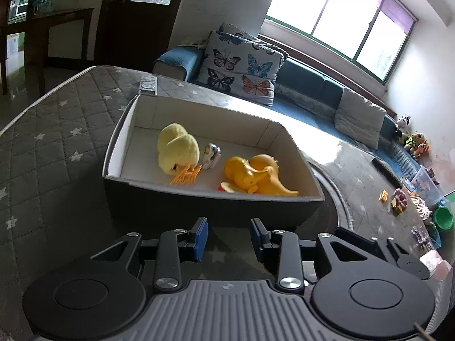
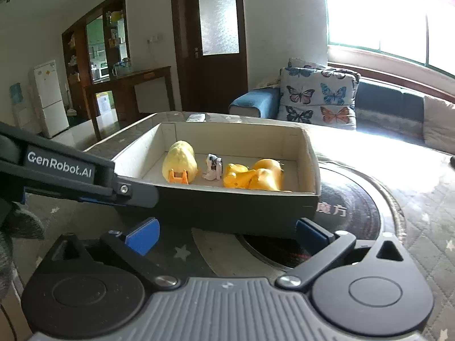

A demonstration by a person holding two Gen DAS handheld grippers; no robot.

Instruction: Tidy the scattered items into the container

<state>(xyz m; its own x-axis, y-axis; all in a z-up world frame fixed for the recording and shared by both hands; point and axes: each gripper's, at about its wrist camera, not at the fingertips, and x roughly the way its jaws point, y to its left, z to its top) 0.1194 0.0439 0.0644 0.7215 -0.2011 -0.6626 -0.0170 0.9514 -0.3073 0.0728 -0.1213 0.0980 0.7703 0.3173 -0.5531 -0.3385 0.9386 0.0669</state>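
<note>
A dark cardboard box [image 1: 113, 153] with a white inside sits on the grey quilted table; it also shows in the right wrist view [image 2: 310, 153]. Inside lie a yellow plush chick [image 1: 177, 147] [image 2: 179, 160], a small white robot figure [image 1: 212, 156] [image 2: 212, 167] and an orange toy duck [image 1: 253, 174] [image 2: 253, 177]. My left gripper [image 1: 229, 238] is open and empty, just short of the box's near wall. My right gripper [image 2: 227, 234] is open wide and empty, in front of the same wall. The left gripper's body [image 2: 65, 176] shows at the left of the right wrist view.
A white remote [image 1: 148, 84] lies behind the box. A round dark disc [image 2: 355, 218] lies on the table under the box's right end. A blue sofa with butterfly cushions [image 1: 241, 68] runs behind. Toys and a green bowl [image 1: 443, 217] sit at the far right.
</note>
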